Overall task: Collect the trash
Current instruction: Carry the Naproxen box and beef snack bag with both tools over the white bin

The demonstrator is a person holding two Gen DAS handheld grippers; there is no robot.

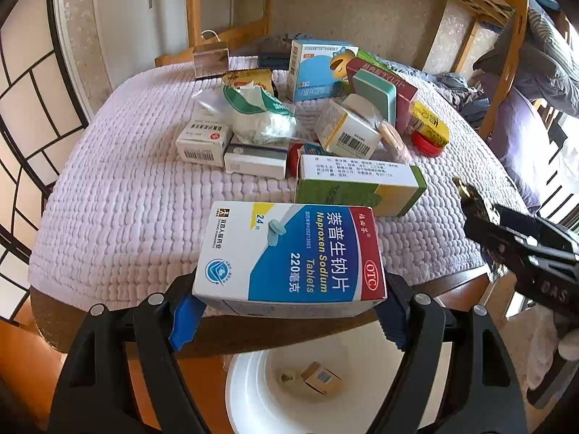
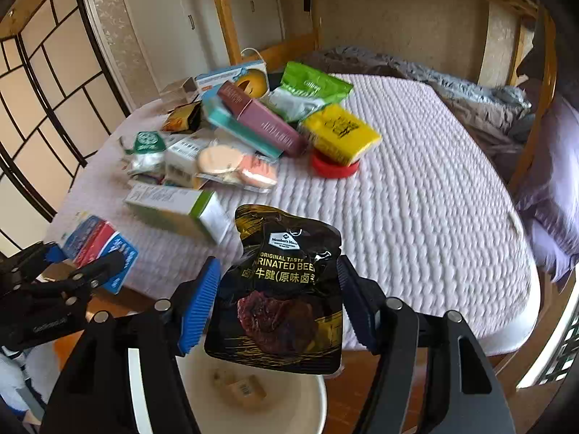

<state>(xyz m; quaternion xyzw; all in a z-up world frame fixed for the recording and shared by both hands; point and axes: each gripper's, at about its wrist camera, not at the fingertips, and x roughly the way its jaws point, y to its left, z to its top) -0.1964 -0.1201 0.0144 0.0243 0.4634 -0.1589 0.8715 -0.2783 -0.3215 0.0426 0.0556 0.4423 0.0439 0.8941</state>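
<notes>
Nearest the lens in the left wrist view, the left gripper point(image 1: 289, 311) was clamped on a blue-and-white Naproxen tablet box point(image 1: 289, 253), one blue pad on each side of it, at the near edge of the table. In the right wrist view, the right gripper point(image 2: 278, 307) had a black marinated-beef pouch point(image 2: 286, 289) between its blue pads point(image 2: 199, 307); the pouch appeared pinched at its sides, though the contact on the far pad was not clear. Both items hung above a white bin point(image 1: 249, 390) on the floor, directly below the table edge.

Progress, as judged: early. The bin held only a small cardboard box point(image 1: 322, 378) and a scrap beside it. Two more items were about to go in. Left on the quilted table cover point(image 2: 416, 199) were many pieces: a green-and-white carton point(image 1: 358, 188), white medicine boxes point(image 1: 202, 141), a crumpled plastic bag point(image 1: 260, 115), a maroon box point(image 2: 267, 123), a yellow packet point(image 2: 340, 133) on a red lid point(image 2: 333, 168), a green pouch point(image 2: 311, 88) and wrapped round puffs point(image 2: 235, 166).

Hard to read: the right wrist view was motion-blurred, the bin's rim was cut off by both grippers, and the heap's lower items were covered.
</notes>
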